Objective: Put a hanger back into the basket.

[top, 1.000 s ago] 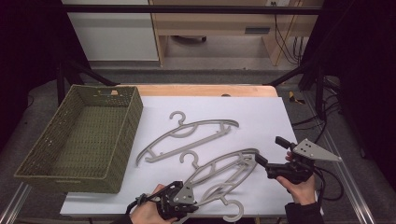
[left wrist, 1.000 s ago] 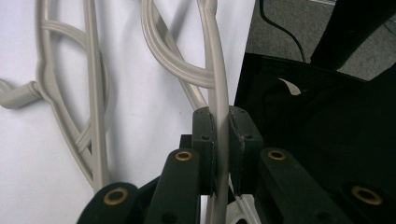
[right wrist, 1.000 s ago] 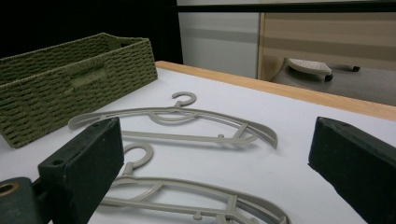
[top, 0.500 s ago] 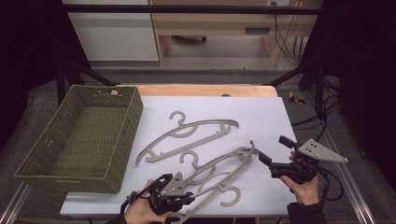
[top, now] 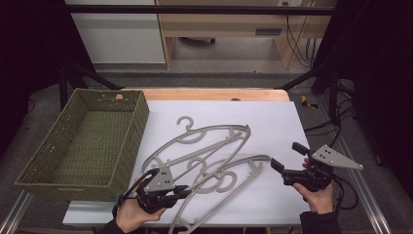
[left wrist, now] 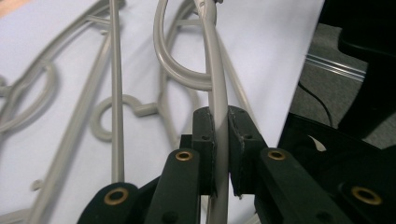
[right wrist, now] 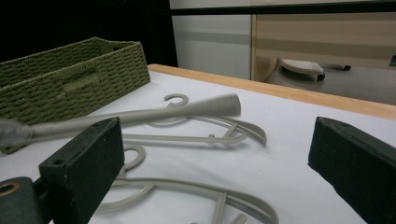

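My left tool pinches one grey hanger; right tool spread, idle. Basket empty, three hangers left to stow.

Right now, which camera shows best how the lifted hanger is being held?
The left gripper view: its two black jaws pinch the grey hanger up close. The high view shows the whole hanger tilted up from the left gripper. The right gripper view shows its arm crossing, blurred.

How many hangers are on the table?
3. One hanger lies flat farthest back, beside the basket. A second lies in front of it. The third is pinched in the left gripper, crossing over the others. They overlap, so another could hide.
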`<control>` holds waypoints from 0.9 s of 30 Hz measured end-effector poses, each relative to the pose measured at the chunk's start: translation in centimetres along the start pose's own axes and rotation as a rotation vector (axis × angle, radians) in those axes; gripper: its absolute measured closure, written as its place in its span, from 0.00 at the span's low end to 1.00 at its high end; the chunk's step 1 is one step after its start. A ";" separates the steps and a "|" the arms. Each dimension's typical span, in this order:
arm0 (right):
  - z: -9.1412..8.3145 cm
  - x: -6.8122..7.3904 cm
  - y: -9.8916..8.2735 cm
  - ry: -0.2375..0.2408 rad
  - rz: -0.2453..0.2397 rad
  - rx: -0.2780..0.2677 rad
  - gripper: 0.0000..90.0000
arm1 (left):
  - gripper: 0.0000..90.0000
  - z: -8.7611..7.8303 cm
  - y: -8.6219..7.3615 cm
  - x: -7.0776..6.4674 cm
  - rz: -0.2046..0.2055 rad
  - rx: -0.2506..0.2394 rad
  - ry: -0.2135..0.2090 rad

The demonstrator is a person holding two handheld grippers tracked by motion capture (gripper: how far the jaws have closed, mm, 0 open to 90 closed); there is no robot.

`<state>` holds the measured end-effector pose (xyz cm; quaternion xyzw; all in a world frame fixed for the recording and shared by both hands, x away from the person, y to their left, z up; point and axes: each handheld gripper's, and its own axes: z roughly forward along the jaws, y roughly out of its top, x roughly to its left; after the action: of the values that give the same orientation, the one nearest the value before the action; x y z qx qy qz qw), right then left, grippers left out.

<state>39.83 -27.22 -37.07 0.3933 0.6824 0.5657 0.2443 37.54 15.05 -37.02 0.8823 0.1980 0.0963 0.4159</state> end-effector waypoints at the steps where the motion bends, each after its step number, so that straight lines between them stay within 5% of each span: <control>1: 0.1 0.0 0.0 -0.003 -0.005 0.005 0.04 | 0.91 -0.3 0.0 0.2 -0.006 -0.008 0.008; 13: 0.3 -0.1 -0.3 -0.006 0.001 0.017 0.04 | 0.91 -3.6 0.6 1.9 -0.053 -0.092 0.062; 27: 0.6 -0.1 -0.4 -0.008 0.001 0.029 0.04 | 0.91 -7.2 2.6 3.7 -0.031 -0.137 0.096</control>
<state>40.25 -26.94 -37.58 0.3993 0.6893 0.5544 0.2411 39.20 20.17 -30.41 0.8429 0.2245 0.1452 0.4668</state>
